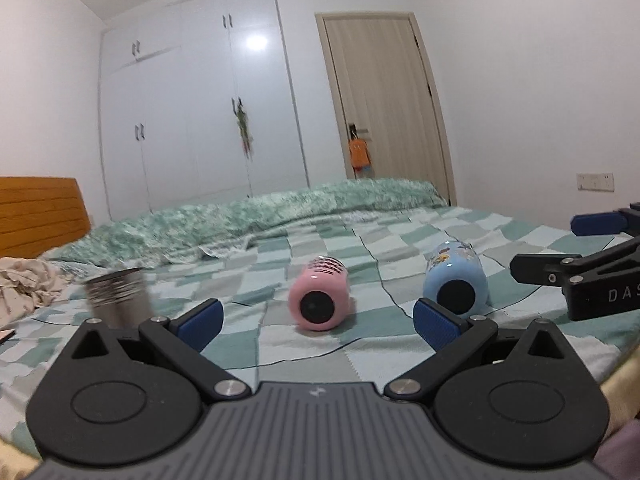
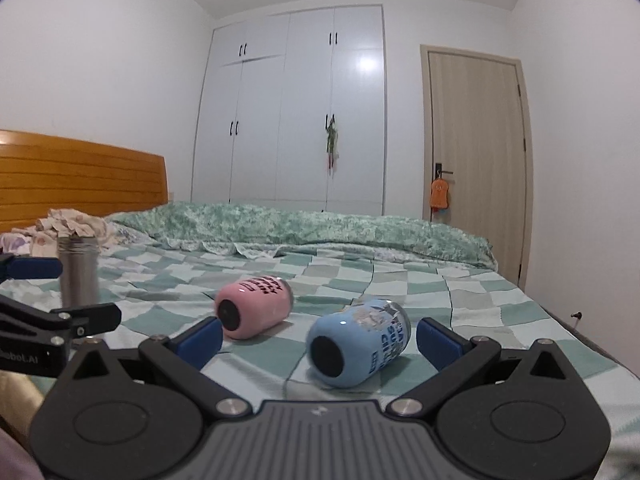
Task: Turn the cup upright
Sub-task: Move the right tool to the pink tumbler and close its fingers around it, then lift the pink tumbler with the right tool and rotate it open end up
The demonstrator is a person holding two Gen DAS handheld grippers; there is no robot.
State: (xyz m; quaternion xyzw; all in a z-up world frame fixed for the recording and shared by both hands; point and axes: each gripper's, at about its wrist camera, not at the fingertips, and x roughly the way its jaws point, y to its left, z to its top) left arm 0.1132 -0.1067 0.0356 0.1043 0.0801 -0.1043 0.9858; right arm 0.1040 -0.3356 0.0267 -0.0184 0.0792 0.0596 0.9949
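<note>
Now, left wrist view: left claw [image 1: 318,320] wide, empty; pink cup [image 1: 320,295] on its side on bed [image 1: 400,340], straight ahead. Right wrist view: right claw [image 2: 319,338] wide; blue cup [image 2: 358,344] lying between fingers. Advice: grip mid-body, tilt gently.

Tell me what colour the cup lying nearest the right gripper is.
Light blue cup with printed graphics, clearest in the right wrist view.

The steel cup [image 1: 118,298] was blurred in the left view; the right gripper [image 1: 576,248] was cut off by the frame's edge.
</note>
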